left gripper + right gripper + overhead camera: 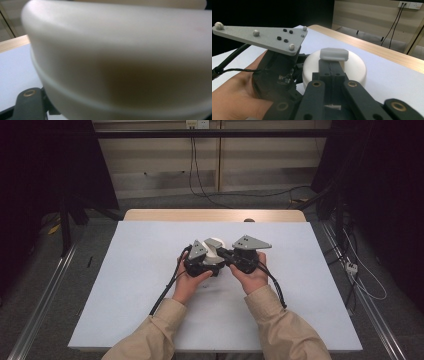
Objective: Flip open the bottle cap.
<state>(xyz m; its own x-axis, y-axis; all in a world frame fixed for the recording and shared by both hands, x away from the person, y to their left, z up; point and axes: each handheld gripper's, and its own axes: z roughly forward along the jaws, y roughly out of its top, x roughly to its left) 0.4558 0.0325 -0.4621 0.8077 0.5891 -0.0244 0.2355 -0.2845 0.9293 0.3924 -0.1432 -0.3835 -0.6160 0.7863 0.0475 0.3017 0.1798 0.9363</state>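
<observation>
A white round container (214, 245) sits mid-table between both grippers. My left gripper (212, 262) comes at it from the left and is shut on its side. In the left gripper view the container's wall (120, 62) looms very close, and one dark finger (28, 106) shows at the bottom left. My right gripper (331, 62) reaches over the container (354, 67) with its jaws pressed together, holding a small pale knob (334, 53) on top. In the right gripper view the left gripper's grey plate (262, 36) and the hand behind it are at the left.
A white sheet (150, 310) covers the wooden table (165, 215). A small dark object (248, 220) lies at the far edge. Cables (170, 285) trail from both grippers toward the person. Metal rails (45, 290) run along the floor on both sides.
</observation>
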